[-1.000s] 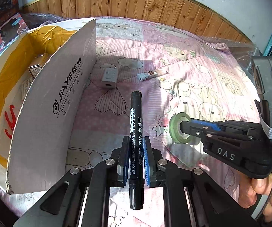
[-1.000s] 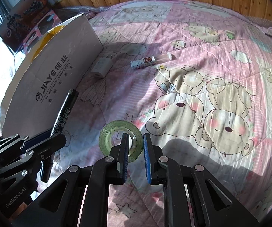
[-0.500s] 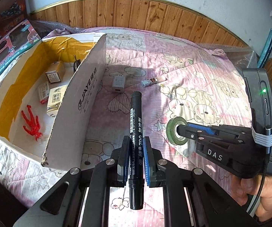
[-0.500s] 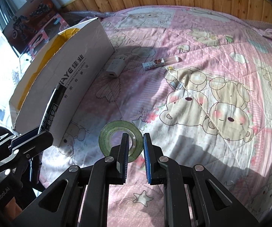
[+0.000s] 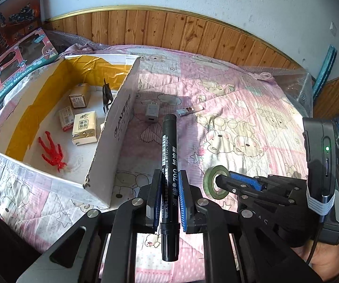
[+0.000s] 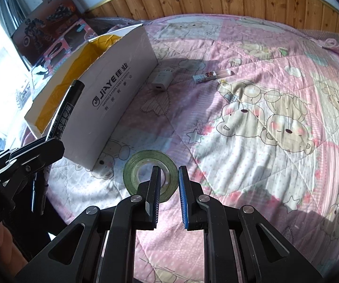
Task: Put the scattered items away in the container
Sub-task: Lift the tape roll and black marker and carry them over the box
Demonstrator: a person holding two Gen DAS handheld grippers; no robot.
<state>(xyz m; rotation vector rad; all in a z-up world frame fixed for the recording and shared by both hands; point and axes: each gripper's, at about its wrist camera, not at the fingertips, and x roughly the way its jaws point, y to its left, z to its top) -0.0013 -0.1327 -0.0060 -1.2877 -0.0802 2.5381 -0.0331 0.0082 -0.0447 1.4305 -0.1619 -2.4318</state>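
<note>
My left gripper is shut on a black marker that points forward, held above the bed. My right gripper is shut on a green tape roll, pinching the roll's rim; from the left wrist view the tape roll hangs off the right gripper. The open cardboard box lies to the left, with tissue packs, a red figure and a black clip inside. On the quilt beside the box lie a white charger and a small tube.
Pink bear-print quilt covers the bed, bounded by a wooden headboard at the back. Toy boxes stand left of the cardboard box. A person's hand holds the right gripper at lower right.
Both grippers have risen and pulled back with the marker and tape; the box interior has come into the left wrist view and the quilt items look farther off.
</note>
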